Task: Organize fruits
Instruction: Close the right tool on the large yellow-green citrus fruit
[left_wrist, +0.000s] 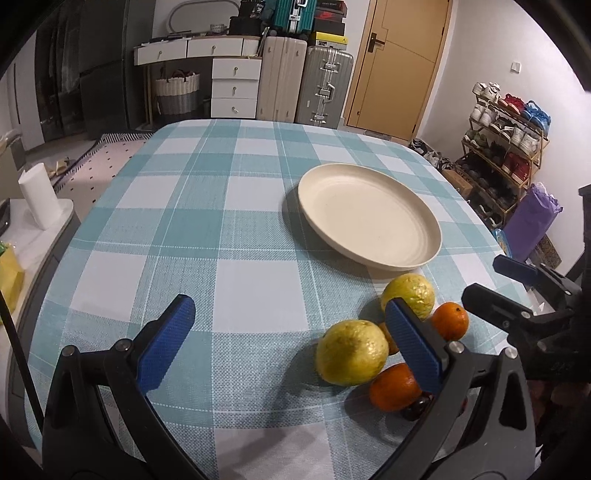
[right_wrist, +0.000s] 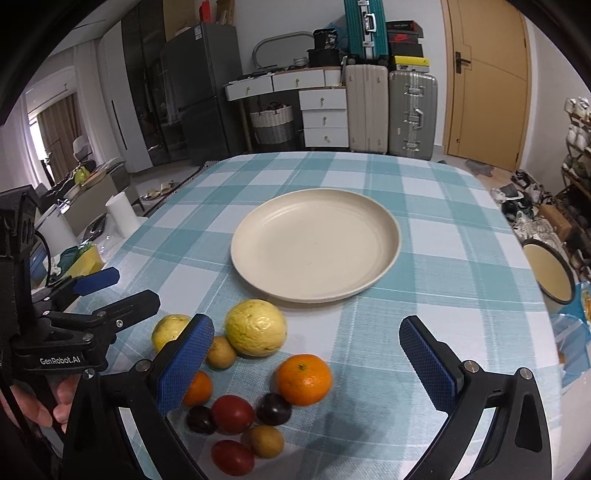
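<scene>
A cream plate (right_wrist: 316, 243) sits empty on the checked tablecloth; it also shows in the left wrist view (left_wrist: 369, 214). In front of it lies a cluster of fruit: two yellow guavas (right_wrist: 256, 327) (right_wrist: 170, 330), oranges (right_wrist: 304, 379) (right_wrist: 198, 388), red and dark plums (right_wrist: 232, 413) (right_wrist: 274, 408) and small brown fruits (right_wrist: 266, 440). My right gripper (right_wrist: 306, 369) is open above the cluster, empty. My left gripper (left_wrist: 291, 347) is open and empty, just left of a guava (left_wrist: 351, 352) and oranges (left_wrist: 393, 387) (left_wrist: 450, 320).
The table (right_wrist: 443, 258) has a teal and white checked cloth. A round framed object (right_wrist: 546, 273) stands off the table's right edge. A white roll (left_wrist: 38, 199) stands on a side unit at left. Suitcases, drawers and a shoe rack line the back of the room.
</scene>
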